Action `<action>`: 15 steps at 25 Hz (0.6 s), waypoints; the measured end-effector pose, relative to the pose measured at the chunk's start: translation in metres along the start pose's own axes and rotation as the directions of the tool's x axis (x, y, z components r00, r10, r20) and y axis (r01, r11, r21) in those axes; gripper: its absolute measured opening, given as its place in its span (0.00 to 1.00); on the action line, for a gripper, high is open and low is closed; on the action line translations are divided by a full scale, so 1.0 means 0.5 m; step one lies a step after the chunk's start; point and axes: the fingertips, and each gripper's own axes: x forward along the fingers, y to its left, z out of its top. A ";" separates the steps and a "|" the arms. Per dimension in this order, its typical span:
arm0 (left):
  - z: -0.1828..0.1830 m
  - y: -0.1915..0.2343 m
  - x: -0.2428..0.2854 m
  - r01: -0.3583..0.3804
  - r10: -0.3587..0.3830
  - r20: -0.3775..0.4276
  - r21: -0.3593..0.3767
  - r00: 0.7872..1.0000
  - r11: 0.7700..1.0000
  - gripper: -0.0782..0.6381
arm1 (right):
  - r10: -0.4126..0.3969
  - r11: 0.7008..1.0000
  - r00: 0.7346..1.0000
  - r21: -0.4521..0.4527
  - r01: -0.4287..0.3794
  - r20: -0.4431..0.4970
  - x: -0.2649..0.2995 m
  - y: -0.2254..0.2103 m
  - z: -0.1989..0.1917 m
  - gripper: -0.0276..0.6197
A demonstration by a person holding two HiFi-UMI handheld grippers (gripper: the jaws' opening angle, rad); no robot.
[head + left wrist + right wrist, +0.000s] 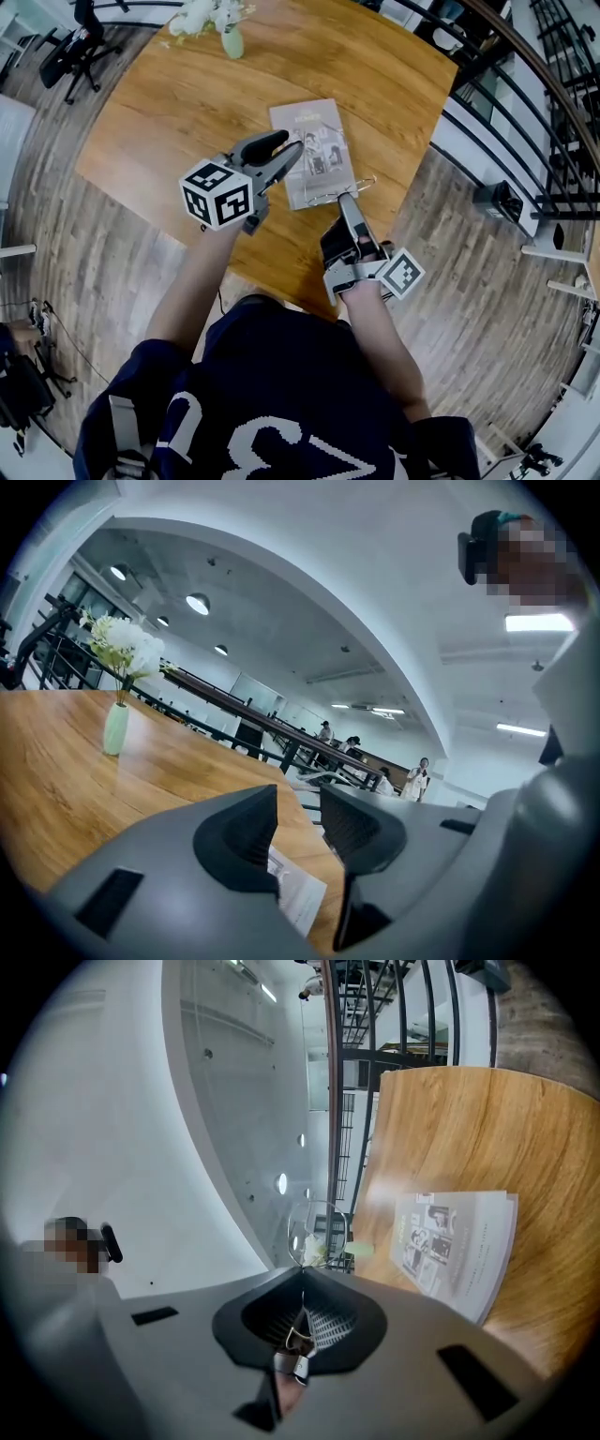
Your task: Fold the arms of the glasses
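The thin wire-framed glasses (349, 190) hang just above the wooden table (169, 112), at the near edge of a booklet. My right gripper (347, 201) is shut on them. In the right gripper view one round lens rim (317, 1232) sticks up past the jaws, and a hinge with a temple end (296, 1352) sits pinched between the pads of the right gripper (302, 1309). My left gripper (291, 150) hovers to the left of the glasses, apart from them. In its own view the left gripper (300, 829) is open with nothing between its jaws.
A grey booklet (312, 150) lies on the table under and beyond the glasses. A pale green vase of white flowers (230, 37) stands at the far edge. A dark railing (525, 103) curves past on the right, and an office chair (75, 47) stands at the far left.
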 end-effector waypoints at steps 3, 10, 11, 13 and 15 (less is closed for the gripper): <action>-0.015 -0.025 0.018 0.032 -0.032 -0.021 -0.002 0.999 0.999 0.31 | -0.001 1.000 1.000 -0.006 0.001 0.003 -0.001 0.003 0.000 0.09; -0.042 -0.056 0.038 0.049 -0.049 -0.061 0.007 0.997 0.999 0.31 | -0.006 1.000 1.000 -0.004 0.006 0.010 -0.006 0.004 0.005 0.09; -0.039 -0.051 0.034 0.035 -0.035 -0.051 0.005 0.998 0.999 0.31 | -0.007 1.000 1.000 -0.006 0.007 0.013 -0.007 0.004 0.007 0.09; -0.028 -0.037 0.024 0.009 -0.009 -0.022 -0.014 1.000 1.000 0.31 | -0.012 1.000 1.000 -0.010 0.012 0.016 -0.008 0.003 0.012 0.09; -0.018 -0.027 0.016 0.001 -0.001 0.001 -0.037 1.000 0.999 0.31 | -0.015 1.000 1.000 -0.007 0.015 0.018 -0.009 0.002 0.015 0.09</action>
